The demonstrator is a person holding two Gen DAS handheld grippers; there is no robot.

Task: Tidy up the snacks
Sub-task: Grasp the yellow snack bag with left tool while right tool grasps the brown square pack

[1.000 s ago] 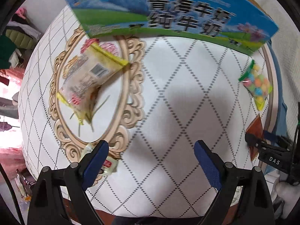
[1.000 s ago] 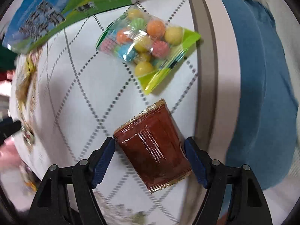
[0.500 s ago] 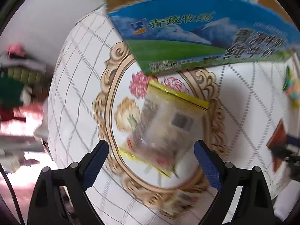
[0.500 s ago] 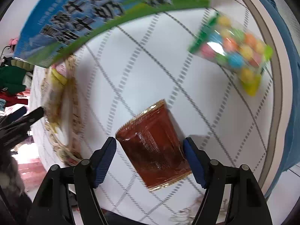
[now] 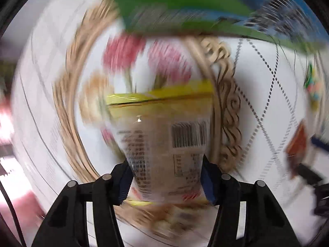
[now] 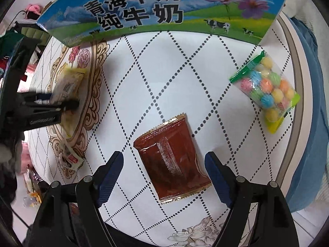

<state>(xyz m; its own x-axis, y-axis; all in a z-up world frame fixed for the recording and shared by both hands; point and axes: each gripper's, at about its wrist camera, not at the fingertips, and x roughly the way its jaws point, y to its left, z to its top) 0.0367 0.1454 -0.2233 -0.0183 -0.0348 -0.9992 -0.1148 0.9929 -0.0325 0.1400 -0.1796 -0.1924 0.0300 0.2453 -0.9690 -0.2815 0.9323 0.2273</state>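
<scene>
- The left gripper point(image 5: 166, 180) has just been closing, and its blue pads now pinch the yellow-edged snack packet point(image 5: 164, 135) between them, low in the centre of the left wrist view, which is heavily blurred.
- In the right wrist view the right gripper point(image 6: 164, 177) has its jaws apart, having just been opening; the dark red sachet point(image 6: 171, 159) lies flat on the table point(image 6: 185, 72) between the fingers, and neither pad touches it.
- The blue-and-green milk carton box point(image 6: 164, 12) fills the top of the frame; the bag of coloured candy balls point(image 6: 267, 90) lies at the right.
- Step in hand, as I read it: picking up the yellow packet.
- Next, probably: lift it clear and carry it to the box; the right side must close on the sachet first.
</scene>
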